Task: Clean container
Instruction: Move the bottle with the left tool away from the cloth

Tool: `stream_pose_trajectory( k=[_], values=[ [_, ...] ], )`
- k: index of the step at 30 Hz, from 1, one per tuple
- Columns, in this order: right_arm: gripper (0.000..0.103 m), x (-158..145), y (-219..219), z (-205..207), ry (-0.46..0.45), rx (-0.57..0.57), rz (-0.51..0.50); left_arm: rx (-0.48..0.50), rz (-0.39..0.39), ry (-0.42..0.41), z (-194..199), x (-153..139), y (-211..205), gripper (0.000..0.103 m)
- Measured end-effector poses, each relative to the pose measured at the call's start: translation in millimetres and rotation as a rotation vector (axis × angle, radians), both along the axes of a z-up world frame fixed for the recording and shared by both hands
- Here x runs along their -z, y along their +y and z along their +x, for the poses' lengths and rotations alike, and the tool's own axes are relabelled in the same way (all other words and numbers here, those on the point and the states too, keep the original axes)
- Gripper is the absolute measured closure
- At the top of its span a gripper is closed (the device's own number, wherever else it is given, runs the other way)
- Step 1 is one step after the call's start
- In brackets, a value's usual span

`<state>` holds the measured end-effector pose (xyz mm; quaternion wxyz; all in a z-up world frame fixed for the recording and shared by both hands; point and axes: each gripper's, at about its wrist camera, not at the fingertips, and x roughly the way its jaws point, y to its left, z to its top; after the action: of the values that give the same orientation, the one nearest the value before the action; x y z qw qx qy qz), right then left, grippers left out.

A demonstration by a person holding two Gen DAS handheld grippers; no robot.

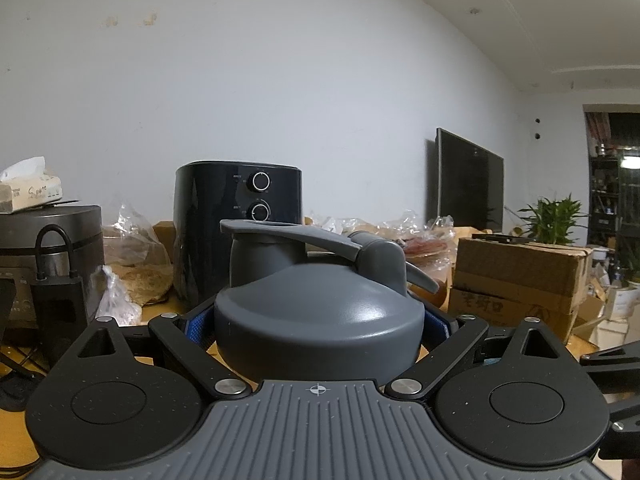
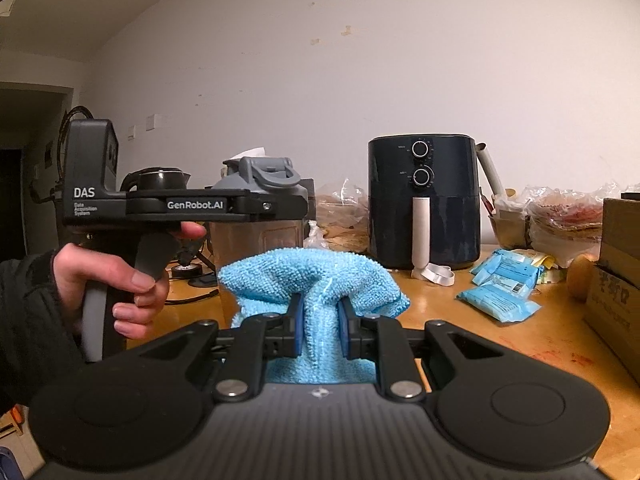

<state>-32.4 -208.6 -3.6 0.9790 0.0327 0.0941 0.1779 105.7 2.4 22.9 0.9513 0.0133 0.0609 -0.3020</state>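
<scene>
Two grippers are busy here, one for each job. In the left wrist view, the left gripper [image 1: 319,326] squeezes the round grey lid of the container [image 1: 319,312], which fills the middle of the frame and stands upright. In the right wrist view, the right gripper [image 2: 319,330] is pinched tight on a fluffy blue cloth [image 2: 312,280] that bunches up in the middle. The same container [image 2: 260,188] shows at middle left of that frame, held up above the tabletop [image 2: 500,340] by the other gripper, with a hand [image 2: 116,284] below. So the cloth must go left to reach it, I think.
</scene>
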Motion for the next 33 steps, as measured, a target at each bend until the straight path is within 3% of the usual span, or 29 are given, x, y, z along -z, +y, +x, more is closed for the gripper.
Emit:
stream_pose_trajectory(
  k=[14,17,33],
  values=[
    [0.09,3,-9,0,0.007,0.023,0.006,-0.089,0.017,-0.046,-14,0,-9,0.006],
    [0.09,4,-11,-1,0.008,0.026,0.009,-0.132,0.017,-0.054,-16,-2,-13,0.0],
    [0.09,6,-24,-4,0.008,0.048,0.028,-0.32,0.008,-0.078,-28,-3,-36,0.0]
  ],
)
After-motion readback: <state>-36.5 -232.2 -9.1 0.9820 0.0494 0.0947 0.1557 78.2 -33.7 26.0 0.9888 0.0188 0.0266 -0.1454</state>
